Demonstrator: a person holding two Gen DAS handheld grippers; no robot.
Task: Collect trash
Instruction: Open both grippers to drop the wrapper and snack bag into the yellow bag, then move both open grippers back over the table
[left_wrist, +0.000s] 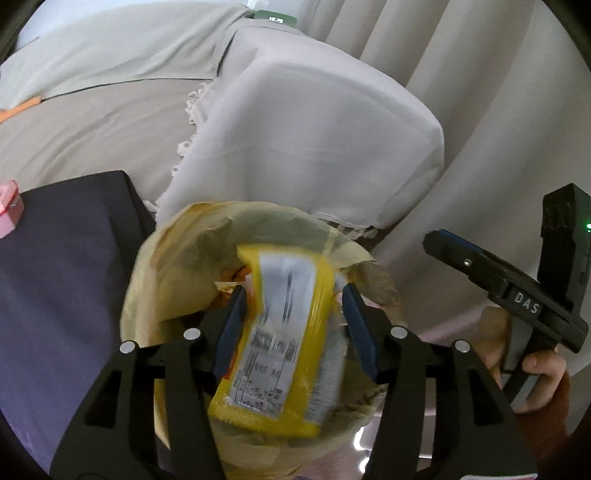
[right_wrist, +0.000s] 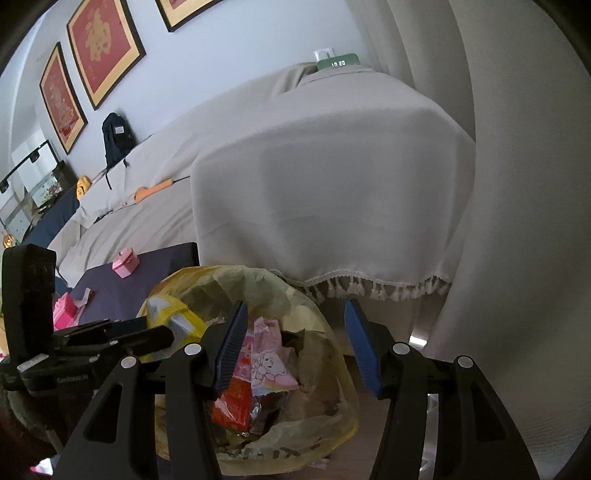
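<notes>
A bin lined with a yellowish bag (left_wrist: 184, 266) stands beside the dark table. My left gripper (left_wrist: 293, 299) is over the bin's mouth, jaws wide apart. A yellow snack wrapper (left_wrist: 280, 332) sits blurred between them; whether the pads touch it is unclear. In the right wrist view my right gripper (right_wrist: 295, 317) is open and empty above the same bin bag (right_wrist: 295, 295), which holds a pink wrapper (right_wrist: 266, 354), a red wrapper (right_wrist: 232, 406) and the yellow wrapper (right_wrist: 177, 317). The left gripper's body (right_wrist: 92, 332) shows at the left.
A dark table (right_wrist: 129, 280) left of the bin carries a pink box (right_wrist: 125, 263) and another pink item (right_wrist: 64, 310). A sofa with a beige cover (right_wrist: 332, 184) rises behind the bin. Curtains (right_wrist: 517, 184) hang on the right.
</notes>
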